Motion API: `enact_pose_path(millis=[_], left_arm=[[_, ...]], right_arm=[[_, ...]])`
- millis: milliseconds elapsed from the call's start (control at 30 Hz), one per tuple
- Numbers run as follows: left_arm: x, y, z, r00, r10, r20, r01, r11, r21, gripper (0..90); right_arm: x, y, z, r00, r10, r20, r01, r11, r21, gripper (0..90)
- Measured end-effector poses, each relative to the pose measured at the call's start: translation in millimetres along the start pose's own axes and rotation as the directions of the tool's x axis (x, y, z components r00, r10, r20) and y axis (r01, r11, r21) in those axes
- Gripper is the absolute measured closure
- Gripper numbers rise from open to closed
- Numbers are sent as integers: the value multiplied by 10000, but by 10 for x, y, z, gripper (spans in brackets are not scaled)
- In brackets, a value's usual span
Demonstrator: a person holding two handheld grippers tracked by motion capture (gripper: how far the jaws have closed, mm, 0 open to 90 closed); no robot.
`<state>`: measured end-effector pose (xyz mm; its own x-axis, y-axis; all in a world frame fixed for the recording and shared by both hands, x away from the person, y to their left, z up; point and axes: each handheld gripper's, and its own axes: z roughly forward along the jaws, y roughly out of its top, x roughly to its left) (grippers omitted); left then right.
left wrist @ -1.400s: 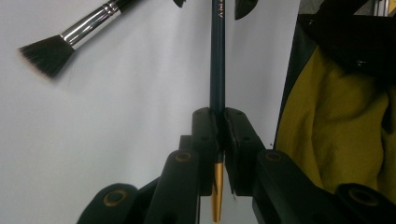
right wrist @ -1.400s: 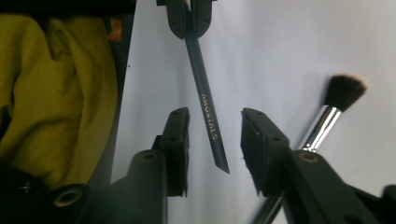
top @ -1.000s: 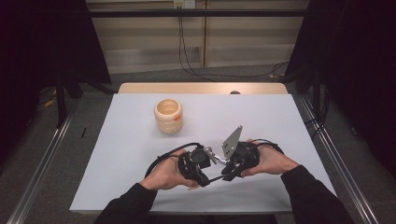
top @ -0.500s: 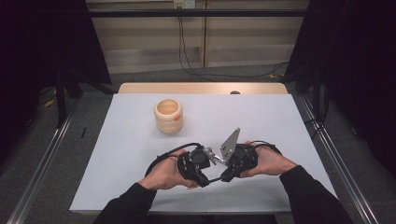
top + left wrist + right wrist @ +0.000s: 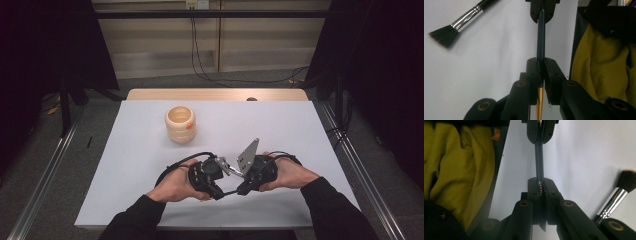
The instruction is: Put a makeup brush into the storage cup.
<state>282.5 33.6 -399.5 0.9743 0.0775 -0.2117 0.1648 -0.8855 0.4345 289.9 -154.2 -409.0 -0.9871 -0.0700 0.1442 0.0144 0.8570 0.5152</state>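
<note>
my left gripper (image 5: 541, 75) clamped tight on a skinny dark blue pencil (image 5: 540, 37) with a gold end, right gripper (image 5: 541, 192) pinching its other end, makeup brush (image 5: 456, 25) lying nearby

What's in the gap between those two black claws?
A thin dark stick, perhaps a pencil, spans it; the left gripper and the right gripper each clamp one end, as both gripper views show.
</note>
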Motion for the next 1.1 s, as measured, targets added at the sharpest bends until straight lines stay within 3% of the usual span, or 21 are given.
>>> enact_pose_path(millis=[67,200,267,300,400,500,600,633,733,833,1033,1100], left_arm=[[-11,-3,2,9998,-35,-202,32,9999,-138,823],[-9,-9,-18,9998,-14,-191,9,9997,-240,777],[5,-15,-21,9994,259,-237,-265,9993,-268,765],[-4,-23,-16,9994,159,-305,-172,9989,-425,748],[14,-39,-24,9980,242,-592,-274,9982,-537,665],[16,-60,-34,9978,46,-655,-119,9938,-1108,564],[19,-66,-49,9974,-2,-727,-80,9936,-1125,464],[1,-75,-44,9962,-250,-831,144,9920,-1254,436],[35,-98,-77,9944,-280,-1024,151,9922,-1239,283],[60,-139,-108,9912,-655,-1148,465,9858,-1613,154],[91,-216,-161,9874,-1044,-1188,732,9675,-2420,74],[91,-235,-180,9889,-846,-1224,498,9633,-2637,46]], right_arm=[[3,-7,-15,10000,35,46,-35,10000,18,852],[3,-15,-27,9998,131,141,-131,9999,30,852],[4,-18,-25,9995,182,242,-183,9998,28,852],[-1,-21,-27,9996,183,232,-183,9998,9,852],[-8,-33,-52,9990,257,359,-256,9997,-44,852],[-13,-46,-65,9985,301,464,-296,9995,-112,852],[-14,-49,-56,9985,392,387,-390,9992,-67,852],[-14,-53,-53,9984,419,377,-419,9991,-27,852],[-21,-64,-49,9977,532,413,-532,9986,-22,852],[-29,-77,-55,9963,653,551,-651,9979,-51,852],[-38,-89,-68,9947,816,623,-810,9966,-124,852],[-29,-85,-72,9933,883,742,-880,9961,-67,852]])
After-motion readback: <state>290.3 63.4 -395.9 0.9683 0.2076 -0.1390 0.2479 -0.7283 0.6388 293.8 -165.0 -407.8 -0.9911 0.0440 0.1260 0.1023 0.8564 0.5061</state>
